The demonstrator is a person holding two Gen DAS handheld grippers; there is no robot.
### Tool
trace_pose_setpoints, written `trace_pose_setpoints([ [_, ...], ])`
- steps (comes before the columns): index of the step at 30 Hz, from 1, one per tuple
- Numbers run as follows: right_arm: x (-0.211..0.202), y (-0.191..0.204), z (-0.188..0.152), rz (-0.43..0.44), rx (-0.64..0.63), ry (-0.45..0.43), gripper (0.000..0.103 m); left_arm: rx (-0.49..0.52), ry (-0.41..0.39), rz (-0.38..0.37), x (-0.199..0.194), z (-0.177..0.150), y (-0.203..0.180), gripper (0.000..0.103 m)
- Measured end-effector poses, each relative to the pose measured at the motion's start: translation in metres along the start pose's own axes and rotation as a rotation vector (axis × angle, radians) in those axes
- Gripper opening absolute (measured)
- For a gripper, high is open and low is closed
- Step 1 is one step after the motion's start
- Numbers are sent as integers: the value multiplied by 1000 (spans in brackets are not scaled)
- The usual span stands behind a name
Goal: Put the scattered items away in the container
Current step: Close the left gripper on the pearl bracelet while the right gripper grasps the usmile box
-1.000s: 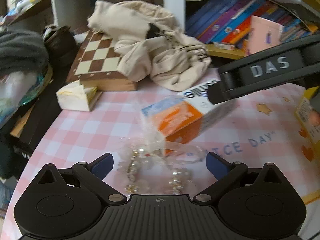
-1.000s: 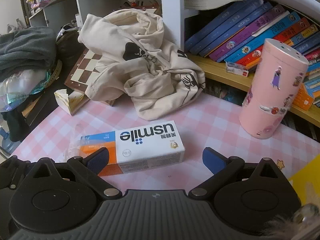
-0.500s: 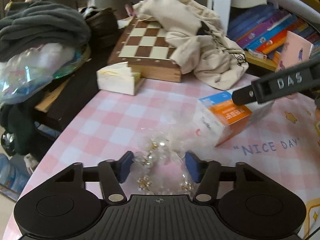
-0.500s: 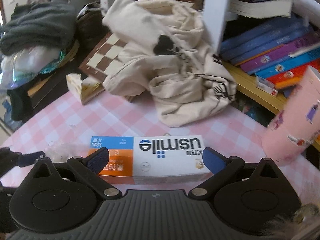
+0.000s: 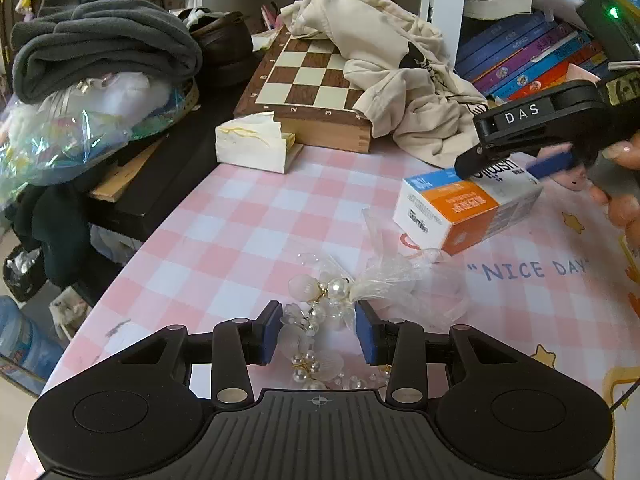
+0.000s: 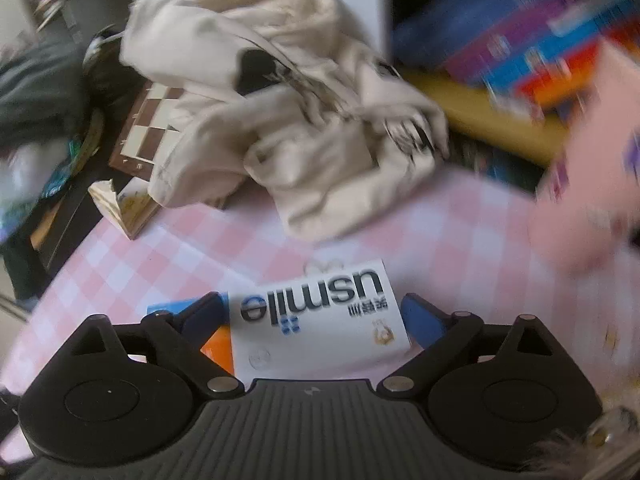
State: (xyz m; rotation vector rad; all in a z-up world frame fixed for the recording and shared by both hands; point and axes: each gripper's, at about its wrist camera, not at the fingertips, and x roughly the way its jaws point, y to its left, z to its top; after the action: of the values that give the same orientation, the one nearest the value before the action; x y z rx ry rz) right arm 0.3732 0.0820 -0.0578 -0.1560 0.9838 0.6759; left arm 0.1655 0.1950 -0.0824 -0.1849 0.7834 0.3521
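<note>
Pearl-and-shell hair ornament w/ clear cellophane ribbon (image 5: 320,312) lies near edge of pink-white checked tablecloth (image 5: 248,236), between blue pads of left gripper (image 5: 319,332); pads press its sides, clamped on it. Lower beads partly hidden behind gripper body. Right of it, white/orange/blue cardboard toothpaste box (image 5: 468,210) lettered "usmile"; cloth reads "NICE DAY". Right gripper (image 6: 310,316), marked "DAS" in left view, straddles box w/ jaws spread, pads not touching it. Right view badly blurred. Far: wooden chessboard box (image 5: 316,88) w/ edge numbers, partly under crumpled cream cloth bag (image 5: 388,80); torn white tissue box (image 5: 256,146); book row (image 5: 528,60), titles unreadable.
</note>
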Motion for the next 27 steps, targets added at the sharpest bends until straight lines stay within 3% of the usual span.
trace_pose_setpoints([
  [4, -18, 10, -20, 130, 24, 101, 92, -10, 2, 3, -6, -5, 7, 42],
  [6, -28, 19, -33, 208, -37, 142, 92, -13, 4, -3, -8, -7, 9, 42],
  [8, -40, 31, -42, 182, -148, 116, 92, -12, 6, -4, -11, -10, 12, 42],
  [11, -51, 49, -47, 56, -341, 38, 92, -10, 7, -1, -13, -12, 14, 42],
  [15, -48, 57, -41, 19, -392, 17, 92, -9, 8, 5, -13, -11, 13, 42],
  [18, -39, 69, -37, -3, -507, -47, 93, -2, 8, 9, -13, -12, 11, 42],
  [21, -24, 79, -28, 24, -572, -53, 94, 4, 14, 14, -13, -11, 10, 43],
  [25, 1, 86, -19, 75, -548, 26, 91, 11, 27, 23, -13, -10, 8, 46],
  [27, 9, 86, -18, 104, -540, 66, 80, 20, 29, 24, -14, -11, 8, 45],
])
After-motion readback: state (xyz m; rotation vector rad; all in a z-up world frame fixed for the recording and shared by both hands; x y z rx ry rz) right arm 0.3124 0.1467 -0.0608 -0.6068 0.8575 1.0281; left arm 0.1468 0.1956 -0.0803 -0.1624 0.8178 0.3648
